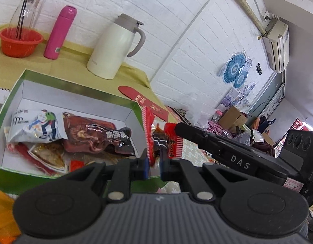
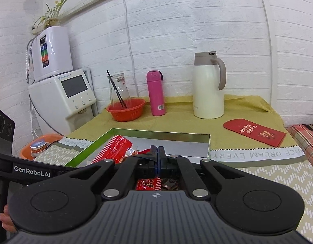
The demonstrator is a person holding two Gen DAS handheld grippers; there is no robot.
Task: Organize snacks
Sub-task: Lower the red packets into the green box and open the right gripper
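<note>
A red snack packet (image 1: 156, 140) with striped edges stands up between the blue pads of my left gripper (image 1: 154, 166), which is shut on its lower edge. My right gripper (image 1: 177, 128) reaches in from the right and pinches the same packet's right side. In the right wrist view my right gripper (image 2: 157, 152) is shut on a dark corner of the red packet (image 2: 117, 147), whose end shows below the fingers. The packet hangs at the right end of a green-rimmed white box (image 1: 22, 93) holding a white packet (image 1: 36, 126), a dark red meat packet (image 1: 95, 136) and other snacks.
On the yellow-green cloth behind the box (image 2: 160, 133) stand a white jug (image 2: 208, 89), a pink bottle (image 2: 155, 93) and a red basket (image 2: 125, 111) with a glass carafe. A red envelope (image 2: 255, 132) lies right. A water dispenser (image 2: 60, 93) stands left.
</note>
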